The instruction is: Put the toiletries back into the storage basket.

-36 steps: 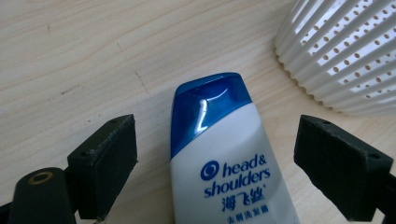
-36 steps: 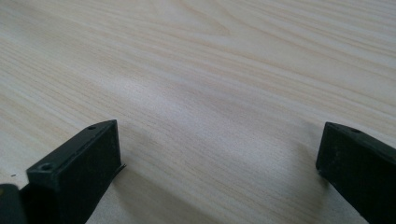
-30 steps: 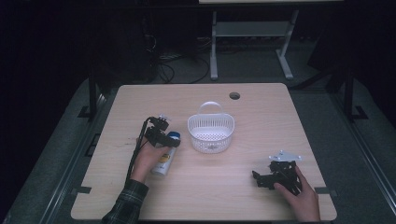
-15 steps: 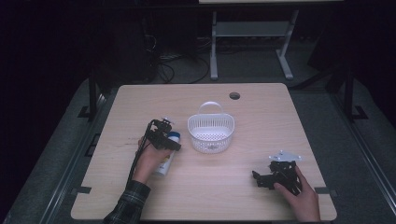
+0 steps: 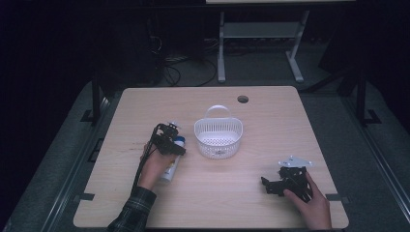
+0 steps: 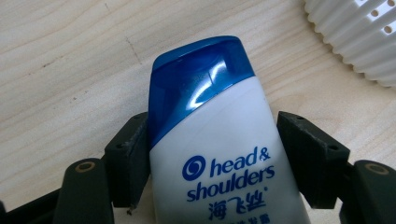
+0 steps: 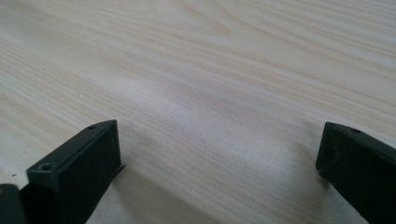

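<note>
Left gripper (image 6: 212, 154) jaws hug the shampoo bottle (image 6: 219, 140) w/ a gap on one side, so it could slip short of the basket (image 5: 218, 137); right gripper (image 7: 217, 163) wide open, empty.

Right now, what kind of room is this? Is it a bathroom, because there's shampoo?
Probably not a bathroom; more likely a lab or workshop. The shampoo bottle lies on a bare wooden table beside a white basket, with tangled cables and a metal stand on the dark floor behind.
</note>
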Motion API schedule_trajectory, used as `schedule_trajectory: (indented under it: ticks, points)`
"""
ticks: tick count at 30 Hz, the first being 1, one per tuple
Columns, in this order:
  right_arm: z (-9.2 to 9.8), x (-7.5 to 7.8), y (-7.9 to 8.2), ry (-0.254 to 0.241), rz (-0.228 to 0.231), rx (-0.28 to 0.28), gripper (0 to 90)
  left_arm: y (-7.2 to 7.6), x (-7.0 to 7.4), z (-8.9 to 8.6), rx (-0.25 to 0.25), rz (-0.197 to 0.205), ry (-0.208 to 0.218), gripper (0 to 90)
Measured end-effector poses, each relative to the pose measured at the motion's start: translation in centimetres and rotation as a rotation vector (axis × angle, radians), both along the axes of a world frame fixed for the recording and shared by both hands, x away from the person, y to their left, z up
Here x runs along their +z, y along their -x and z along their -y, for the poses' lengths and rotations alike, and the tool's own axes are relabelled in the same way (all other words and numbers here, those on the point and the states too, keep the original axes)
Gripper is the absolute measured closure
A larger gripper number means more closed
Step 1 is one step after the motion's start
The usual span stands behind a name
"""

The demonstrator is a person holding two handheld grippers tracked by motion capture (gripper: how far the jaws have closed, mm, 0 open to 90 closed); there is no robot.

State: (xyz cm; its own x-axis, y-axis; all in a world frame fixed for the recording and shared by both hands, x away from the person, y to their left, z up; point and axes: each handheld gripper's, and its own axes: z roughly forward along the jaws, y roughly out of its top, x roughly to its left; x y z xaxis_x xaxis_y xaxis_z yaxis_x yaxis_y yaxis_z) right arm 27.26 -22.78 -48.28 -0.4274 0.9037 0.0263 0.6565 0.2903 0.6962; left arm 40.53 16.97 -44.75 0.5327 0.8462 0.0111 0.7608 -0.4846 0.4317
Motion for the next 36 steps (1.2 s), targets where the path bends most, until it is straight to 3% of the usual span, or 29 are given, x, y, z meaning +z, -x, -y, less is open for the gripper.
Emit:
schedule_trajectory:
  ticks: [12,17,22,25,32,33,36]
  points:
    - [0.0,0.0,0.0,0.0,0.0,0.0,0.0,0.2,0.3,-0.2,-0.043,-0.01,-0.001,33.4]
    - [0.0,0.0,0.0,0.0,-0.001,0.0,0.0,0.4,0.8,-0.6,-0.054,0.007,0.037,33.6]
    - [0.0,0.0,0.0,0.0,-0.001,0.0,0.0,1.0,1.8,-1.1,-0.08,0.042,0.072,33.9]
    - [0.0,0.0,0.0,0.0,0.0,0.0,0.0,1.6,2.8,-1.7,-0.104,0.077,0.128,34.3]
    - [0.0,0.0,0.0,0.0,0.0,0.0,0.0,2.7,4.0,-2.4,-0.142,0.129,0.166,34.7]
    - [0.0,0.0,0.0,0.0,0.0,0.0,0.0,3.3,4.3,-2.6,-0.146,0.158,0.201,34.7]
    - [0.0,0.0,0.0,0.0,-0.001,0.0,0.0,3.6,4.6,-2.8,-0.166,0.188,0.22,34.8]
